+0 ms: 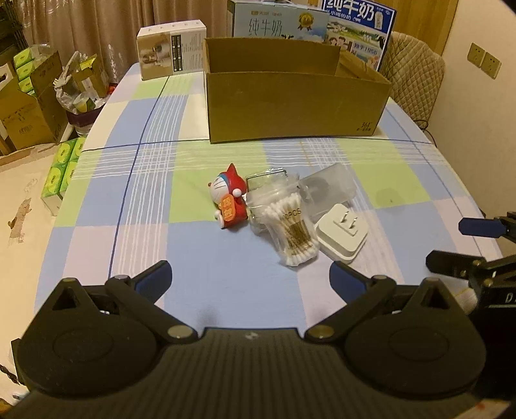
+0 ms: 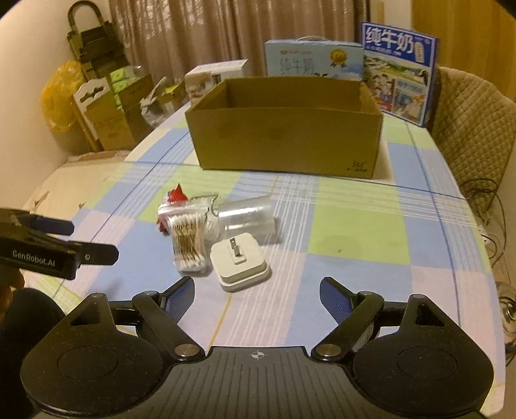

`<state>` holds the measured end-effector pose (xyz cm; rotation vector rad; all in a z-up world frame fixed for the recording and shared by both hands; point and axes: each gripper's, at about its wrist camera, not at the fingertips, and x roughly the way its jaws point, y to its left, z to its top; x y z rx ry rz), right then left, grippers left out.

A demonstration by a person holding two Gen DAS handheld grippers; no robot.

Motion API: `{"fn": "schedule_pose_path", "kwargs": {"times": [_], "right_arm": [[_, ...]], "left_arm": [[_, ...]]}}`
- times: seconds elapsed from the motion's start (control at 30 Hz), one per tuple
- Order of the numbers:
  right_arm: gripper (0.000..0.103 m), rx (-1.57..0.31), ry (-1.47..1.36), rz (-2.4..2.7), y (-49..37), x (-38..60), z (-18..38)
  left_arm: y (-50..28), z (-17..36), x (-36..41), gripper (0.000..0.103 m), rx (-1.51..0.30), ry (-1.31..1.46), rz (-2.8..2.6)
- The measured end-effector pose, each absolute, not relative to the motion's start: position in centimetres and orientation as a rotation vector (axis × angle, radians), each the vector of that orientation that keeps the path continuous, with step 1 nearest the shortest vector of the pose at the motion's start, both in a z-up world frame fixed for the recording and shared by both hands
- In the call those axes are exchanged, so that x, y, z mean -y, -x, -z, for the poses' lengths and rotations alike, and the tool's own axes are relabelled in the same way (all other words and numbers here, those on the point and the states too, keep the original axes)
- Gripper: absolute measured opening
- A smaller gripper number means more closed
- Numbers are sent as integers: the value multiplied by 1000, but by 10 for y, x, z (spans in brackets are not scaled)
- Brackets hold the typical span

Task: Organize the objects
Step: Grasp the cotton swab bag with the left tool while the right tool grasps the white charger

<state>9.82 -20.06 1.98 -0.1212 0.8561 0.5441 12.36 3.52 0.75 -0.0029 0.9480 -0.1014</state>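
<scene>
A small pile lies mid-table: a red and blue cat figurine point(image 1: 227, 201), a clear bag of cotton swabs point(image 1: 295, 232), a white plug adapter point(image 1: 342, 235) with prongs up, and a clear plastic case point(image 1: 325, 190). Behind them stands an open brown cardboard box point(image 1: 295, 106). My left gripper point(image 1: 250, 278) hovers open just short of the pile, nothing between its fingers. My right gripper point(image 2: 256, 298) is open too, close in front of the plug adapter point(image 2: 239, 261), with the swab bag point(image 2: 188, 240) and clear case point(image 2: 248, 216) beyond. The figurine point(image 2: 175, 196) is mostly hidden there.
The table point(image 1: 200, 167) has a checked blue, green and white cloth. Milk cartons point(image 1: 358, 29) and a white box point(image 1: 171, 48) stand behind the cardboard box. A padded chair point(image 1: 416, 77) is at the right. Cardboard boxes and green tissue packs point(image 1: 59, 170) crowd the floor left.
</scene>
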Motion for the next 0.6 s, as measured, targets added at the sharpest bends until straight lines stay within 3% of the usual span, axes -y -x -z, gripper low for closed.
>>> {"fn": "schedule_pose_path", "kwargs": {"times": [0.6], "right_arm": [[82,-893,264,-658,-140,156,40]], "left_arm": [[-170,30,-42,102,-1028,-60,147]]}}
